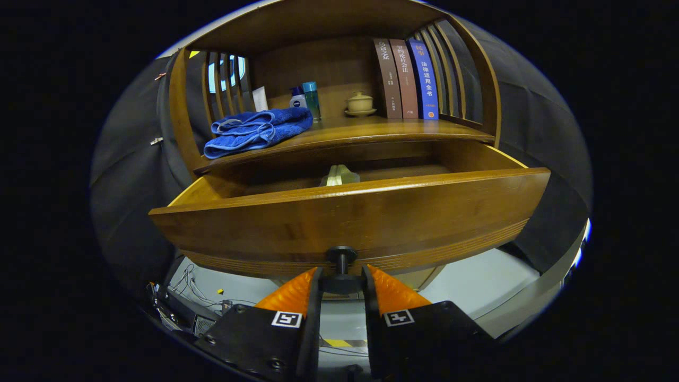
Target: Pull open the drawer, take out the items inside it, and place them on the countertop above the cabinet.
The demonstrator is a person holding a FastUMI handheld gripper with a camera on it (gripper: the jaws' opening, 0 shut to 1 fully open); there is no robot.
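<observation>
At lower centre the gripper (342, 278) is clamping both fingers on the drawer knob (341, 255); the drawer (350, 212) front is hiding most of a pale item (339, 175) inside.

The drawer (350, 217) is glossy varnished wood, its front grooved along the lower edge; its knob (341, 255) is dark and matt. On the wooden shelf (371, 130), upper left, lies a towel (257, 130) of rough terry cloth. The cup (360, 102) looks like matt ceramic.

The hand-held gripper (342, 281) has its ribbed fingers closed on the knob.
</observation>
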